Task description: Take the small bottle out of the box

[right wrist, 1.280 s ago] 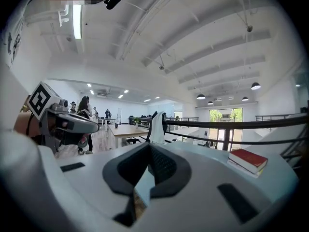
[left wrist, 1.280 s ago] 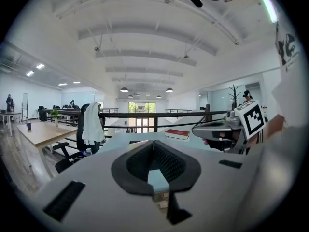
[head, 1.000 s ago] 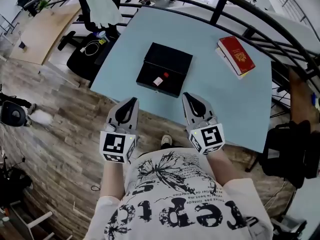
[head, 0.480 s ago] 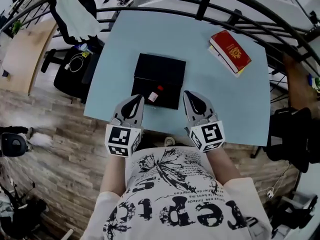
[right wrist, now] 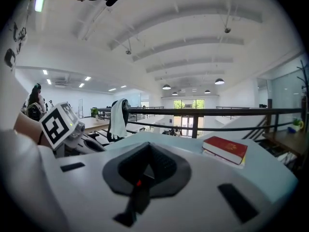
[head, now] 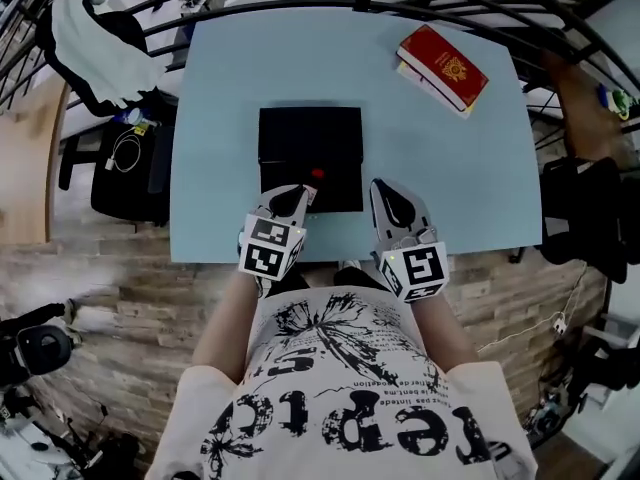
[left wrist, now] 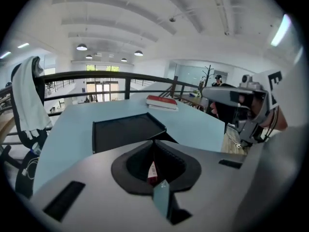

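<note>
Over the pale blue table (head: 450, 168), I held both tools at the near wall of the open, shallow black box (head: 300, 133). The left gripper (head: 293, 193) had its jaws pressed together on nothing, tip just short of the small bottle (head: 313, 177), white-labelled with a red cap, which sat inside the box near that front wall. The right gripper (head: 384, 188) hovered just beside the box's right corner, its jaws likewise together and empty. A red hardback book (head: 443, 66) lay well apart at the far right corner.

From the left gripper view, the left gripper (left wrist: 154, 141) pointed across the box (left wrist: 125, 132), with the small bottle (left wrist: 152, 170) glimpsed low through the slot behind its closed tips. The right gripper view showed the right gripper (right wrist: 148, 144) aimed past the box.

The risk, as I judged it: going in with the jaws closed would shove the bottle away or skate the light box across the table. Opened late, one pad could catch the box wall. The bottle looked small and round enough to roll or squirt out of a hasty pinch.
</note>
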